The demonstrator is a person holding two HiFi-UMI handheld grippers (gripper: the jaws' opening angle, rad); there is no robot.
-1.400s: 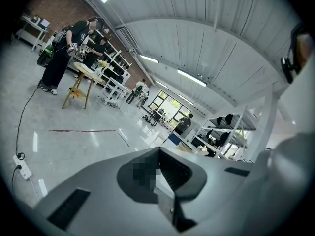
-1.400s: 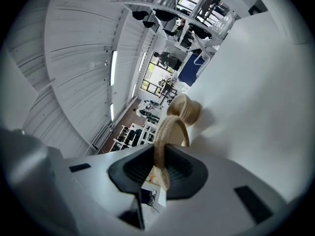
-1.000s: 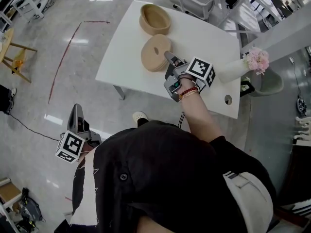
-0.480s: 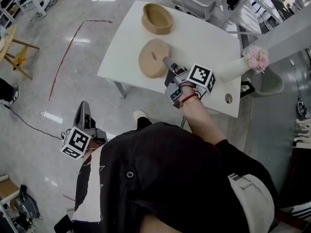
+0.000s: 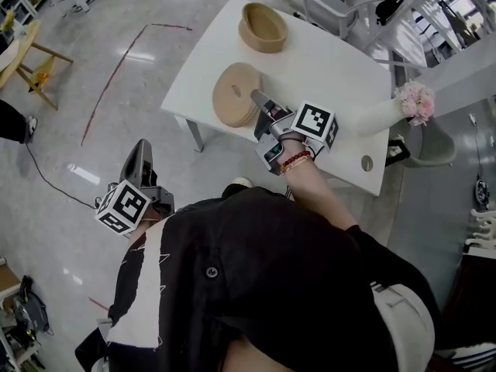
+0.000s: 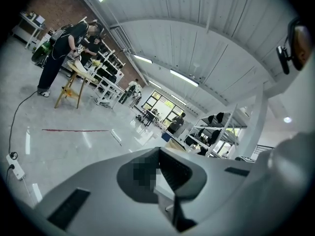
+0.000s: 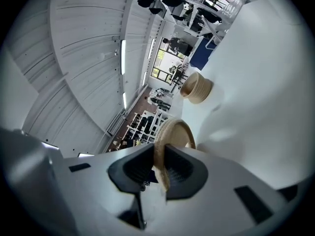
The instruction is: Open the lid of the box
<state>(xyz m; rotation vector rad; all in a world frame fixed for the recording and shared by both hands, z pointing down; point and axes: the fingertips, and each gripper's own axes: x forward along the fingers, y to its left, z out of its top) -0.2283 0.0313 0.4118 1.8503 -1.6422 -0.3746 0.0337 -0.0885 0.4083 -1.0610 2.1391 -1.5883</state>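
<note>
The round wooden lid is off the box and tilted over the near-left part of the white table. My right gripper is shut on the lid's rim; in the right gripper view the lid's edge sits pinched between the pads. The open wooden box stands at the table's far left corner, and the box is also seen beyond the lid. My left gripper hangs low over the floor left of the person, jaws together with nothing in them.
A white vase with pink flowers lies at the table's right end, near a round hole. Chairs stand behind the table. A wooden stool and a red floor line are far left. People stand in the distance.
The right gripper has carried the lid away from the box, toward the table's near-left edge. The left gripper has shifted a little forward beside the person.
</note>
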